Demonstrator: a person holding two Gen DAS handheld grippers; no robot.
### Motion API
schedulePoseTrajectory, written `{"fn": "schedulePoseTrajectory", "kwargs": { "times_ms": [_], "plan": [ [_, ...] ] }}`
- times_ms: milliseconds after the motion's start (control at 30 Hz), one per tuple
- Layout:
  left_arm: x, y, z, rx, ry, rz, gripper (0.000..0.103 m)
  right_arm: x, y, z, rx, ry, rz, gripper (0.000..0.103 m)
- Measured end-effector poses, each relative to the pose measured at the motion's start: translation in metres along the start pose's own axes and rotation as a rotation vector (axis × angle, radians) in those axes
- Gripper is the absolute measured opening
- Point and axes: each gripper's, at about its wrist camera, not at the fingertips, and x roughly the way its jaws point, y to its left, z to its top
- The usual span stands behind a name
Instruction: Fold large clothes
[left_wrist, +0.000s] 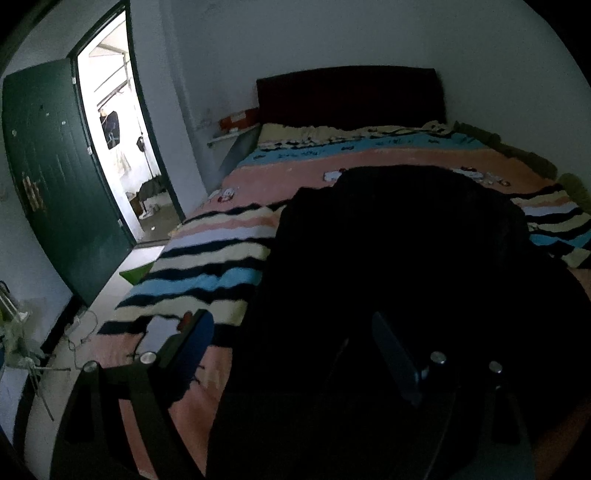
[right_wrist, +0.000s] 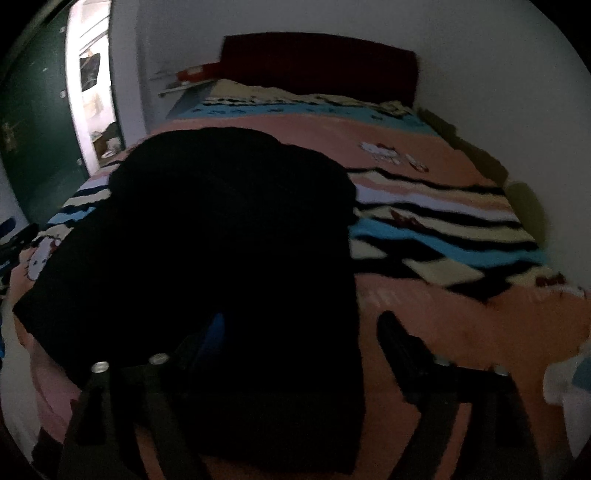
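Right wrist view: black garment (right_wrist: 221, 258) spread on striped bedspread (right_wrist: 461, 229), near hem under right gripper (right_wrist: 299, 332). Jaws wide apart, pads clear of cloth, nothing held. Left wrist view: left gripper (left_wrist: 291, 332) also spread, empty, straddling garment's left edge. Risks: dark cloth in dim room hides hem, so pinch may catch bedspread too, or one layer only; uneven grabs skew fold.

The garment (left_wrist: 388, 258) is matt black cloth, so dark its weave cannot be made out. The blanket (left_wrist: 207, 266) under it looks soft and fuzzy, a napped fleece. The tongs (right_wrist: 299, 332) are matt black plastic with shiny metal bolt heads. The door (left_wrist: 55, 166) has a dull green painted finish
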Motion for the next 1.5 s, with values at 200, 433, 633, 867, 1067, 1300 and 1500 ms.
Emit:
{"fn": "schedulePoseTrajectory", "kwargs": {
  "times_ms": [200,433,633,867,1067,1300,1500],
  "plan": [
    [0.016,0.016,-0.019,-0.051,0.06,-0.018,0.088,0.012,-0.025,-0.021,0.07,0.054,-0.029,0.094],
    [0.048,0.05,-0.047,-0.14,0.19,-0.086,0.088,0.03,-0.042,-0.039,0.118,0.126,-0.014,0.097],
    [0.07,0.08,-0.069,-0.219,0.273,-0.164,0.088,0.044,-0.048,-0.046,0.164,0.169,0.041,0.098],
    [0.093,0.125,-0.087,-0.366,0.33,-0.281,0.088,0.055,-0.052,-0.051,0.209,0.206,0.104,0.099],
    [0.109,0.15,-0.11,-0.518,0.371,-0.508,0.088,0.069,-0.051,-0.058,0.259,0.265,0.225,0.1],
    [0.107,0.133,-0.118,-0.564,0.411,-0.777,0.088,0.081,-0.043,-0.061,0.293,0.307,0.341,0.1],
    [0.097,0.099,-0.109,-0.473,0.44,-0.851,0.088,0.08,-0.036,-0.058,0.296,0.31,0.41,0.097]
  ]
}}
